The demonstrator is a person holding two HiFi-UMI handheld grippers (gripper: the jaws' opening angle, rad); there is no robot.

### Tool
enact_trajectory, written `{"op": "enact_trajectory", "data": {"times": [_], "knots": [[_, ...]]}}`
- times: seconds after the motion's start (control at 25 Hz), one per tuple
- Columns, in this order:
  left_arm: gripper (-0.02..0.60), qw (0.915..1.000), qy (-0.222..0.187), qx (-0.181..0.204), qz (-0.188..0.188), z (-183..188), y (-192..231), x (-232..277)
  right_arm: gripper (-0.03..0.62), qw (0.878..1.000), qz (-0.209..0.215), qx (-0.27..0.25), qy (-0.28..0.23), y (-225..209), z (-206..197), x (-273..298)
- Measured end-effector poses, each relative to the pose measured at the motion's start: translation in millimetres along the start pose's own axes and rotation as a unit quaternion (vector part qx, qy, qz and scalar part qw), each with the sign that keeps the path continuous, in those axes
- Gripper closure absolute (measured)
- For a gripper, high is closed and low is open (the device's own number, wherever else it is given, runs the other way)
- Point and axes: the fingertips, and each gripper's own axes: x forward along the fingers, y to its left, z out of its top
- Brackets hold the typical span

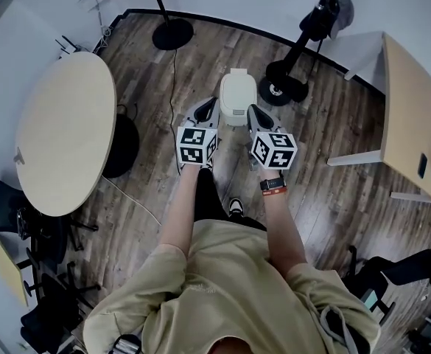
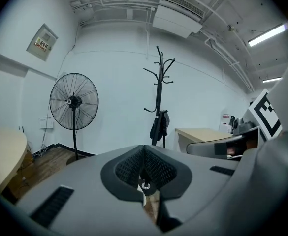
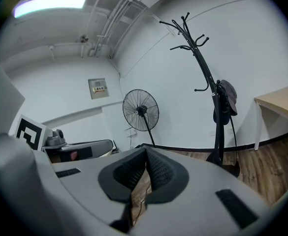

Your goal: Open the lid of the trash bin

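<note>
The small white plastic trash bin (image 1: pixel 238 94), its rounded lid down, stands on the dark wooden plank floor (image 1: pixel 333 198) straight ahead of me, its long axis running away from my feet. It sits between my two tools: the left gripper (image 1: pixel 206 109) is just beside its left edge and the right gripper (image 1: pixel 253 113) just beside its right, about equally near. Both have their ribbed jaws pressed together with nothing between them. Both gripper views look level across the room at a black pedestal fan (image 2: pixel 74 102) and a black coat stand (image 2: pixel 157 97), so I judge the bin lies below the jaw lines; either tool must tip downward to reach the lid.
</note>
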Motion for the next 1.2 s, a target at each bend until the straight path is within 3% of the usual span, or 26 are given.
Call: {"op": "enact_trajectory", "data": {"times": [0.36, 0.64, 1.0, 1.2], "knots": [[0.557, 0.9996, 0.023, 0.009, -0.017, -21.7, 37.2, 61.0, 0.591, 0.998, -0.03, -0.004, 0.051, -38.5, -23.4, 53.3], [0.557, 0.9944, 0.072, -0.008, -0.076, -68.1, 43.3, 90.9, 0.591, 0.996, -0.039, -0.026, 0.079, -53.2, -46.9, 88.7], [0.557, 0.9914, 0.102, 0.01, -0.082, -113.6, 57.4, 120.9, 0.591, 0.994, -0.036, 0.005, 0.105, -75.3, -90.0, 119.7], [0.557, 0.9909, 0.101, 0.015, -0.088, -133.2, 68.6, 138.6, 0.591, 0.992, -0.035, -0.005, 0.118, -86.2, -116.6, 138.6]]}}
